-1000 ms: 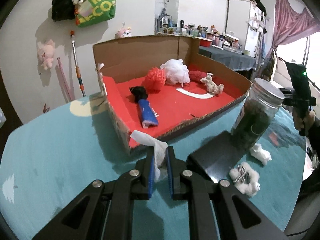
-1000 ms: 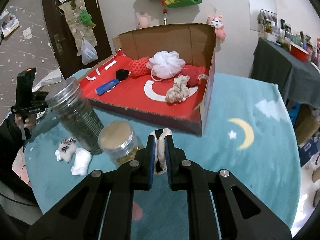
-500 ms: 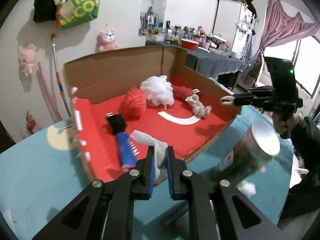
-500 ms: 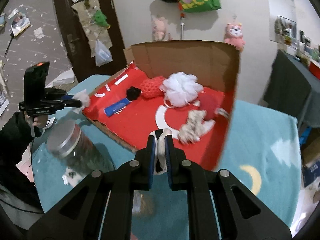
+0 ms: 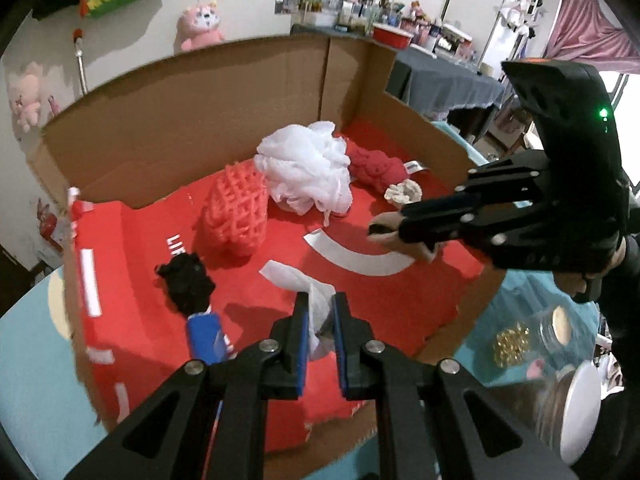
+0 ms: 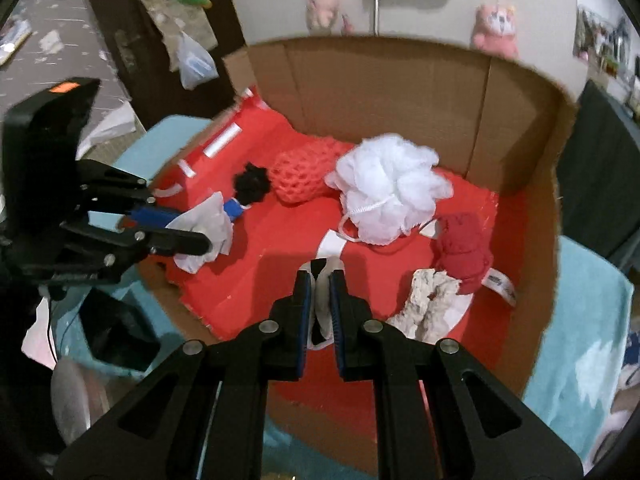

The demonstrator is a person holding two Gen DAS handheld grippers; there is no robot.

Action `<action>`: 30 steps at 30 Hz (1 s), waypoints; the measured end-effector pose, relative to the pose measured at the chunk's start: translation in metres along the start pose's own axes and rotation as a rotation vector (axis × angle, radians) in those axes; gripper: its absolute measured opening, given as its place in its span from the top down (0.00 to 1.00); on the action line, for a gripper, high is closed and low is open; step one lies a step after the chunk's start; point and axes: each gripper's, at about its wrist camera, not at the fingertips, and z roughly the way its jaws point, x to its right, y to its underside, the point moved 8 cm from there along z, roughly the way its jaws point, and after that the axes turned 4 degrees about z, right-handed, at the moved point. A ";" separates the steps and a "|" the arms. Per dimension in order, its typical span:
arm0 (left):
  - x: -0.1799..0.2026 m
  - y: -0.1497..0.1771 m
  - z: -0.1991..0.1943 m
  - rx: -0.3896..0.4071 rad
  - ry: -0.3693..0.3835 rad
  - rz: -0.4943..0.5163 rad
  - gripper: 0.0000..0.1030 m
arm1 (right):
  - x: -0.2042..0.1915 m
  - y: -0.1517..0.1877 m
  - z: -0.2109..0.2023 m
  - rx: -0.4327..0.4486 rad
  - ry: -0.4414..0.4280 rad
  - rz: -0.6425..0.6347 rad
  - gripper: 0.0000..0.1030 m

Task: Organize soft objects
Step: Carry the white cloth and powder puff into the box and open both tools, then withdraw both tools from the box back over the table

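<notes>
An open cardboard box (image 5: 192,128) with a red floor holds a white mesh puff (image 5: 308,168), a red knitted ball (image 5: 236,212), a dark red plush (image 5: 376,166), a beige plush (image 6: 426,302) and a black-and-blue toy (image 5: 192,296). My left gripper (image 5: 320,316) is shut on a white cloth (image 5: 296,280) above the box's near edge; the cloth also shows in the right wrist view (image 6: 208,232). My right gripper (image 6: 320,296) is shut on a small white-and-black plush (image 6: 322,308) above the box floor; it shows in the left wrist view (image 5: 380,232).
The box (image 6: 520,128) stands on a teal tablecloth (image 6: 580,320). Glass jars (image 5: 560,364) stand at the box's right in the left wrist view. A black flat object (image 6: 116,332) lies beside the box. Pink plush toys (image 5: 200,28) hang on the wall.
Both grippers have moved forward from over the table to over the box, each still holding its soft object. The jars have slid out toward the frame edges.
</notes>
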 end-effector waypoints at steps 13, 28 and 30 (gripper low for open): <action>-0.013 -0.016 0.039 -0.080 -0.022 -0.022 0.89 | 0.022 -0.015 0.049 -0.121 0.083 0.043 0.89; -0.018 -0.014 0.047 -0.082 -0.032 -0.039 0.83 | 0.022 -0.016 0.057 -0.129 0.123 0.032 0.82; -0.017 -0.015 0.048 -0.078 -0.035 -0.038 0.79 | 0.019 -0.017 0.061 -0.131 0.133 0.024 0.82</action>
